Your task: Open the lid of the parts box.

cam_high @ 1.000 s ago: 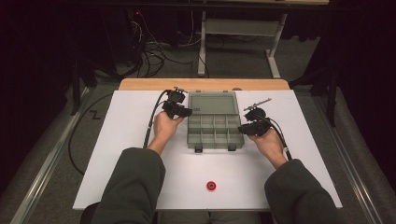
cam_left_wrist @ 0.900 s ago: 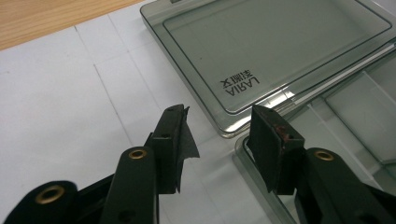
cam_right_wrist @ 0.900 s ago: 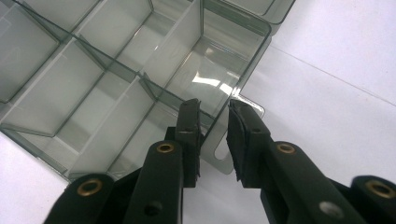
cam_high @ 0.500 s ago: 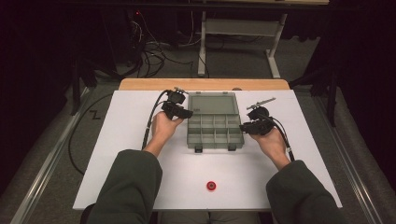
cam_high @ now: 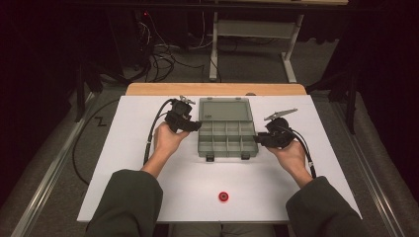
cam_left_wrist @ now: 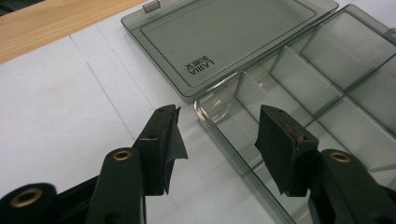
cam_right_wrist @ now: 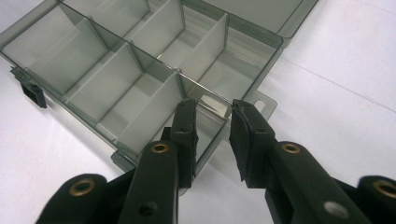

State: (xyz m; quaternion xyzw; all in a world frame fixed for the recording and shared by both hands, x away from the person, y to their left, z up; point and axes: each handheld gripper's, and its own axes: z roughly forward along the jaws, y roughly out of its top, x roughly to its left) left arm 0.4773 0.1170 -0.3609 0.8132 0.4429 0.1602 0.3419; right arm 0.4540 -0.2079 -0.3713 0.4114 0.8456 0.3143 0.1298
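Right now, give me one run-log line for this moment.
organizer box: lid open flat, compartments empty | left gripper: open, straddling wall, just opening | right gripper: straddling wall, grip unclear | red roll: untouched

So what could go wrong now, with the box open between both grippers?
1. The right gripper has just been opening its jaws with the box wall between them; pulling away askew may drag the box.
2. The left gripper has just been opening its jaws too, over the box's edge beside the lid; a swing could knock the lid.
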